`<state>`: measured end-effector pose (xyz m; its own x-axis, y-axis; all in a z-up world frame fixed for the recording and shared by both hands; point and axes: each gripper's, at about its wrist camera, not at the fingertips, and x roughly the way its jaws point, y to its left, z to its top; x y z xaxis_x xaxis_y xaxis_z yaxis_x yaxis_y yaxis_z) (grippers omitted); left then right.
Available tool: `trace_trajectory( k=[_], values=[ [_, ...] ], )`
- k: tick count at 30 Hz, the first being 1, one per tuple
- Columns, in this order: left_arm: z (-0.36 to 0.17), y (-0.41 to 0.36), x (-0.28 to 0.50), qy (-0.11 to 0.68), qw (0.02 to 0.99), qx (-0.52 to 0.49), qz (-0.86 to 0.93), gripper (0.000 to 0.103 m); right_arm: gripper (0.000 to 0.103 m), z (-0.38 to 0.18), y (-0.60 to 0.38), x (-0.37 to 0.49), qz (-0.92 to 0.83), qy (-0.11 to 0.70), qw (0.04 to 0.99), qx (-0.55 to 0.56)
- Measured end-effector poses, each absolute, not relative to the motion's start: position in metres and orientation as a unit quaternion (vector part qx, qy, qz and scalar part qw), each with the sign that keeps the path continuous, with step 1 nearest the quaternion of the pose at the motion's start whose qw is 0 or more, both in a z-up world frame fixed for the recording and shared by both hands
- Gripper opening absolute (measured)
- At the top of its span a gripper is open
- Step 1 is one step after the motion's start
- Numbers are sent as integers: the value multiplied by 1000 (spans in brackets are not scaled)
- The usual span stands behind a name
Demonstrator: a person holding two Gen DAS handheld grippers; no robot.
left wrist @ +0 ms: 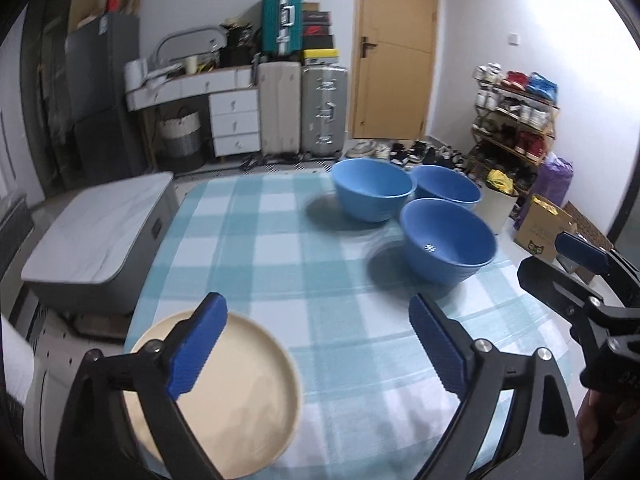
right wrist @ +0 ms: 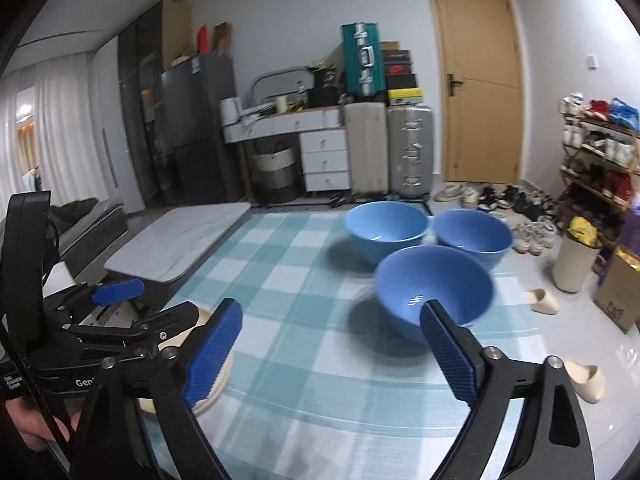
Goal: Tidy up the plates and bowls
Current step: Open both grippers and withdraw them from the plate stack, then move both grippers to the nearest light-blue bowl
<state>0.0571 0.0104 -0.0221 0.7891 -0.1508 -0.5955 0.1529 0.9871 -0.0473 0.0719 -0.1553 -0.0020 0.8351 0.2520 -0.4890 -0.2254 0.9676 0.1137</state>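
Left gripper (left wrist: 316, 350): jaws wide, nothing between, above checked cloth (left wrist: 280, 248); cream plate (left wrist: 224, 396) beneath its left finger, near corner. Right gripper (right wrist: 332, 344): jaws wide, empty. Three blue bowls (right wrist: 434, 288) clustered, far right of cloth

Three blue bowls (left wrist: 448, 240) look glossy and smooth; the cream plate (left wrist: 224, 392) is matt; a woven checked cloth (left wrist: 280, 248) covers the surface.
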Motion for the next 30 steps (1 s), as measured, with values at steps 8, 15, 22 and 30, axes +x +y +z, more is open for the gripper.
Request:
trace_trajectory(
  k=[8, 15, 22, 30],
  values=[
    [-26, -27, 73, 321, 941, 15, -108, 100, 101, 2, -203, 61, 80, 252, 964, 35],
    [-33, -50, 88, 321, 940, 41, -110, 100, 101, 1, -223, 64, 72, 252, 965, 35],
    [-37, -57, 121, 339, 936, 29, -94, 100, 101, -13, -230, 92, 79, 301, 949, 43],
    [-42, -72, 156, 359, 929, 24, -89, 100, 102, -14, -256, 123, 93, 292, 950, 63]
  ],
)
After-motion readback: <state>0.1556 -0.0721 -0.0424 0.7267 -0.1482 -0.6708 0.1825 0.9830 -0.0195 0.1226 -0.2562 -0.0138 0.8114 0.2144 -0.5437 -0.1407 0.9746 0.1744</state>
